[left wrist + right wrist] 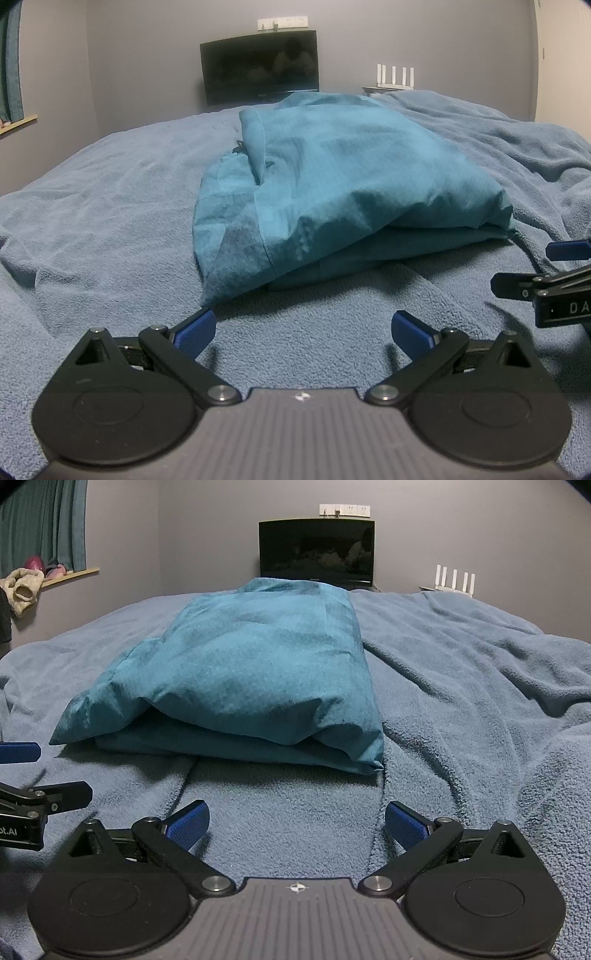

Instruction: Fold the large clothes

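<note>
A teal garment (332, 184) lies folded into a long, layered bundle on a blue fleece blanket (110, 206); it also shows in the right wrist view (251, 672). My left gripper (303, 328) is open and empty, low over the blanket just short of the bundle's near left corner. My right gripper (295, 821) is open and empty, a little short of the bundle's near edge. Each gripper shows at the edge of the other's view: the right one (546, 273) and the left one (33, 775).
The blanket (480, 701) covers the bed and is rumpled on the right. A dark monitor (317, 550) and a white router (454, 578) stand beyond the far edge. A window ledge (70, 574) with curtain and soft items is at the left.
</note>
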